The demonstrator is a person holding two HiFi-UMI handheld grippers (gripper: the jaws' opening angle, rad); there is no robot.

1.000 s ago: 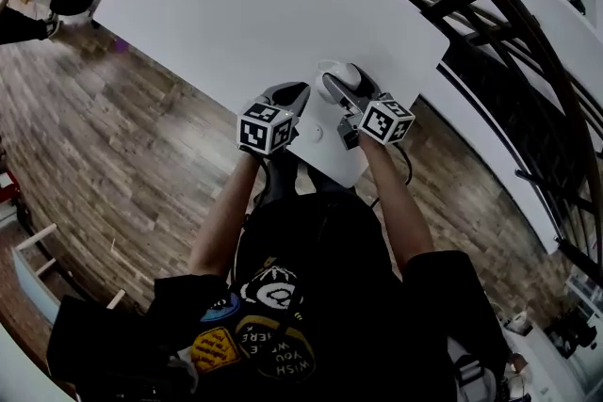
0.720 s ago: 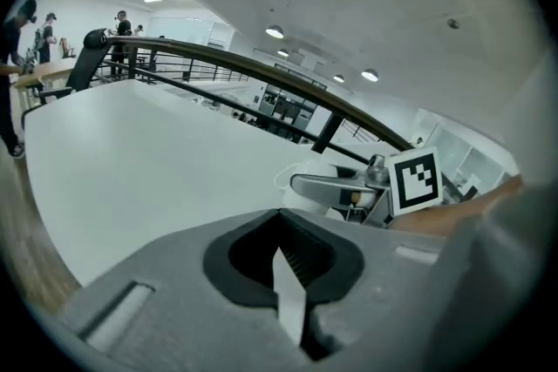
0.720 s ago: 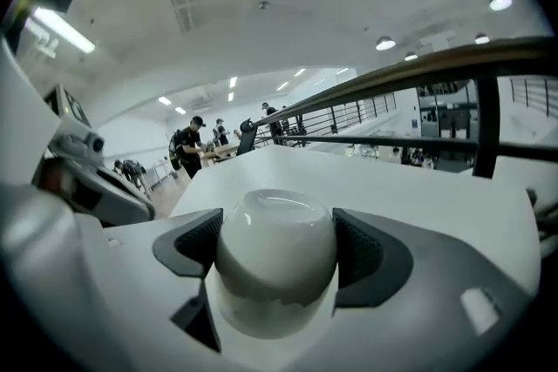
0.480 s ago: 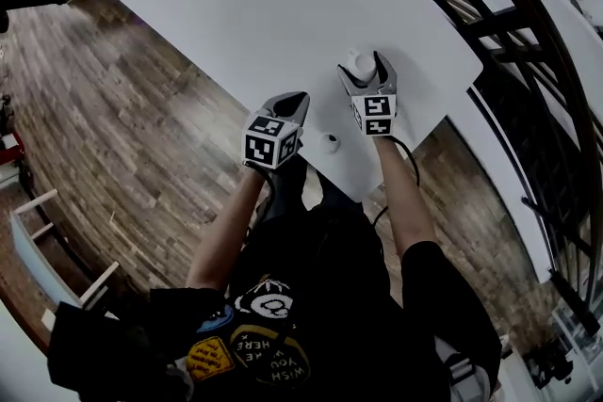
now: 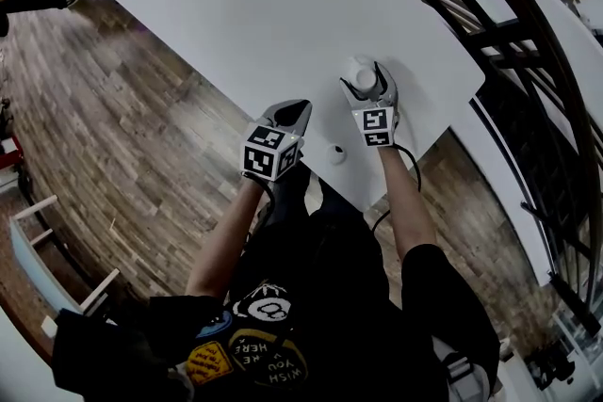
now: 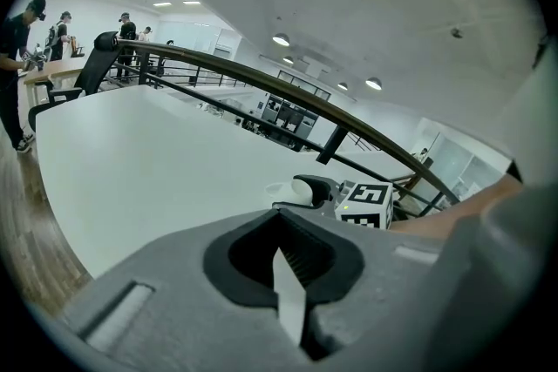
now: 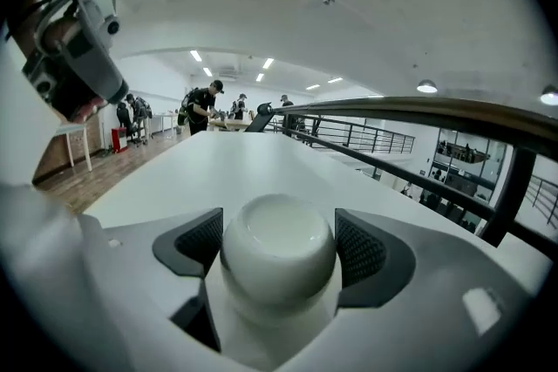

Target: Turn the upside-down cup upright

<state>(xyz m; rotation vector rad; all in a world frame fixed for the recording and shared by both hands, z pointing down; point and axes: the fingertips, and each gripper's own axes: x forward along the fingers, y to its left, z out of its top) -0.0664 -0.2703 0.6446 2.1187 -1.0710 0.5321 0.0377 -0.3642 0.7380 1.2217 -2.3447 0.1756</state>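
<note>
A small round white cup (image 7: 278,250) sits between the pads of my right gripper (image 5: 367,78), which is shut on its sides. The end facing up is narrow, with a shallow ringed hollow like a foot ring. In the head view the cup (image 5: 359,67) is low over the white table (image 5: 283,5), near its right corner; whether it touches the top I cannot tell. My left gripper (image 5: 294,111) hangs at the table's near edge, to the cup's left. It is shut with nothing in it, and in its own view its fingertips (image 6: 291,302) meet.
A small white round piece (image 5: 336,153) lies on the table near the front edge, between the two grippers. A black railing (image 5: 490,24) runs past the table's far right side. Wooden floor (image 5: 122,127) lies to the left. People stand at desks in the far background.
My right gripper has come down toward the table with the cup and rolled, its marker cube now squarely facing the camera. The left gripper has drawn away from it toward the table's near edge.
</note>
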